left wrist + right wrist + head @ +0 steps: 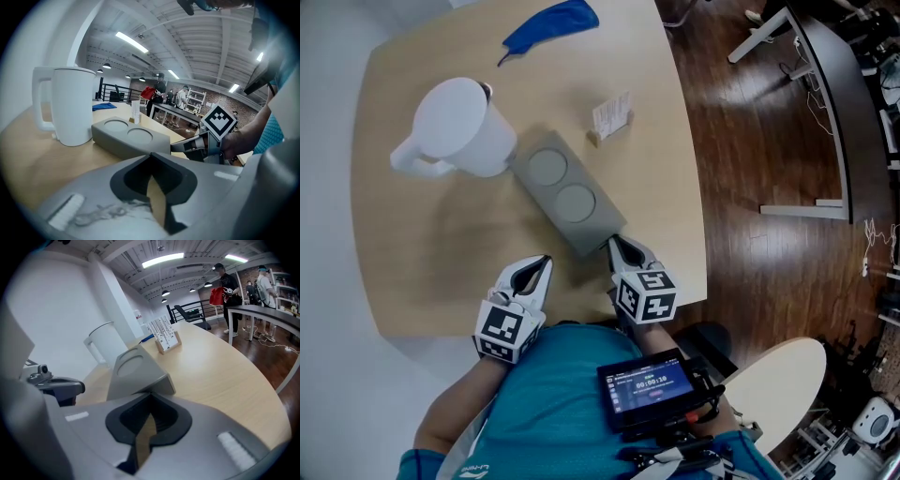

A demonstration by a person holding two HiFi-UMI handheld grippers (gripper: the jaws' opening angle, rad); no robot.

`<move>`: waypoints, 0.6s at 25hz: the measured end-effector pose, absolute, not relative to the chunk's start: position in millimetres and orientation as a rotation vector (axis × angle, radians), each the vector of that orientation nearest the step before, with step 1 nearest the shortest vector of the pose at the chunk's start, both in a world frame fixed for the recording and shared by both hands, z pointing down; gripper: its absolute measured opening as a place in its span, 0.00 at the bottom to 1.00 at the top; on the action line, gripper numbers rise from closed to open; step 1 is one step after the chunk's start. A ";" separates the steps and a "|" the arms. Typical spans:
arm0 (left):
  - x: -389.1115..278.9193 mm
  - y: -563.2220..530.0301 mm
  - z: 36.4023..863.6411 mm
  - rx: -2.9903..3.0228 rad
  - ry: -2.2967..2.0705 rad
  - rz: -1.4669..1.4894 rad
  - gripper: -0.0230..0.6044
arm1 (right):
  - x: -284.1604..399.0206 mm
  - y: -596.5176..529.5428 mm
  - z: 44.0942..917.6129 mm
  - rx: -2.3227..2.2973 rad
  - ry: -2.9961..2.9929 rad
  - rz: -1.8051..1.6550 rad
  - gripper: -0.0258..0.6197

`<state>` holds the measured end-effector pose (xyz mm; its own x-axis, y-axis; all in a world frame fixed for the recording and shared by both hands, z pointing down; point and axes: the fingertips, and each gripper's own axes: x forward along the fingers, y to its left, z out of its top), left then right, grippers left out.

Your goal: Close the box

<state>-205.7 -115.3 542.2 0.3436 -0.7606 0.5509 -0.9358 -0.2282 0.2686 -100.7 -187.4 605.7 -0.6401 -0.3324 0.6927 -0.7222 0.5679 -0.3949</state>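
A grey oblong box with two round recesses in its top lies diagonally on the wooden table; its lid looks flat down. My left gripper rests near the table's front edge, shut and empty, a short way left of the box's near end. Just at that near corner, my right gripper is shut with nothing in it. The left gripper view shows the box ahead of the shut tips. The right gripper view has the box right beyond the shut tips.
A white pitcher stands against the box's far left end. A small card stand sits beyond the box, and a blue cloth lies at the far edge. The table's right edge drops to dark wood floor.
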 end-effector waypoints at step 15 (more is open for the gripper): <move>-198.5 -114.1 532.0 2.113 -1.386 0.329 0.02 | -88.1 -180.3 577.6 0.940 -2.158 0.782 0.03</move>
